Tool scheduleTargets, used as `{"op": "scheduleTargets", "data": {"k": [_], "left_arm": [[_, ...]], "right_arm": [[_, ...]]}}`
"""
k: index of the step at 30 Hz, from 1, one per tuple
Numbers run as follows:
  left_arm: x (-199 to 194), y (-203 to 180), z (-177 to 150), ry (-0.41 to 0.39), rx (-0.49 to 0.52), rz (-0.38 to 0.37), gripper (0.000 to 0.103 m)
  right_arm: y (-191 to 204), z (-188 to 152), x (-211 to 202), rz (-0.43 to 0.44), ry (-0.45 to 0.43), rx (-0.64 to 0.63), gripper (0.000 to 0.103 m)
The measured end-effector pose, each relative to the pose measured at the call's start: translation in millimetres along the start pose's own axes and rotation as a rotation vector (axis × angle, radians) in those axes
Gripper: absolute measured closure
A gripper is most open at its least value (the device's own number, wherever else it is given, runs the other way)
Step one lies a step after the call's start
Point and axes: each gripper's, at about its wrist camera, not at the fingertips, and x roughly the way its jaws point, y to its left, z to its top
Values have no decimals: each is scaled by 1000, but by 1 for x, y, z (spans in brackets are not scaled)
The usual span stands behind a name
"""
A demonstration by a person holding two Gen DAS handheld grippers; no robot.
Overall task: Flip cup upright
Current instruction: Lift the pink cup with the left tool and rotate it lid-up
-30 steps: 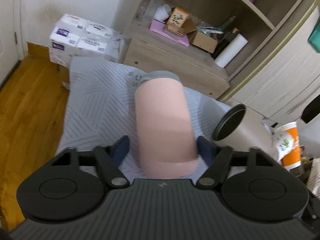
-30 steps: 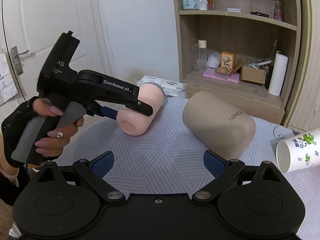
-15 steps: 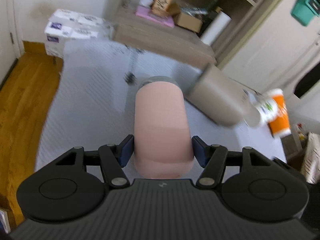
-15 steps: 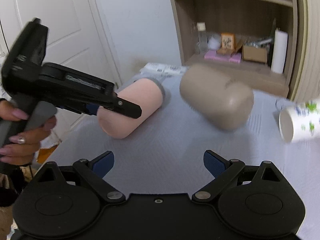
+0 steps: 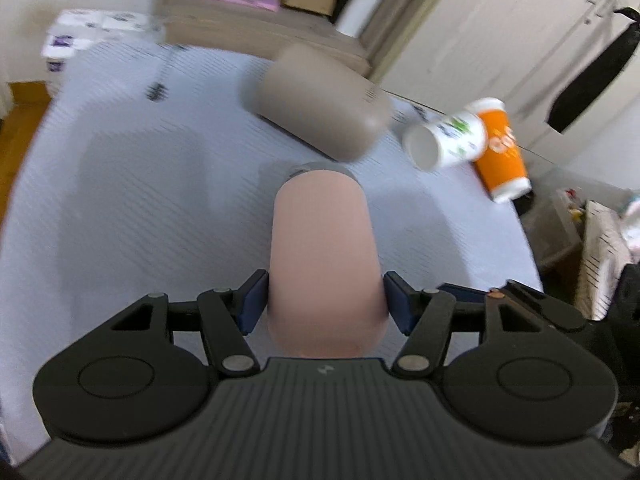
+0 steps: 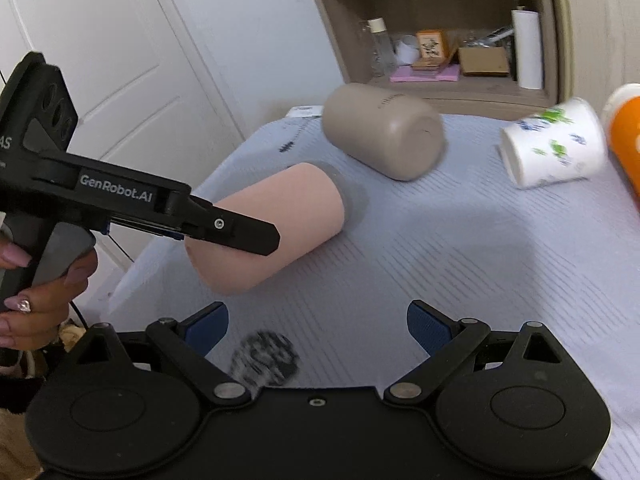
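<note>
Smooth matte pink cup (image 5: 324, 256) clamped at its base by left gripper (image 5: 324, 304) fingers, grey-rimmed mouth pointing away, right gripper (image 6: 318, 328) fingers apart, ribbed cloth-covered bench (image 6: 440, 248).

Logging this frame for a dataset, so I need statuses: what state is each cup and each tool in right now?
pink cup: on its side, lifted off the cloth, gripped near its base
left tool: shut on the pink cup
right tool: open, holding nothing
beige cup: lying on its side on the cloth
white paper cup: lying on its side
orange cup: lying on its side, beside the white paper cup
</note>
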Motion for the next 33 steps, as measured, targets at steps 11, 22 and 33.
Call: {"op": "scheduleTargets", "data": {"k": [11,22,33], "left_arm": [[34,-42,-5,34,-4,-63,42],[54,-49,-9,96,1,-47,37],[31,-39,14,48,44,-72,21]], "right_arm": [[-31,-11,-18,-4,13,52,5],[-33,-14,-15,17,26,63,5],[-40,14,8,111,84,161,5]]}}
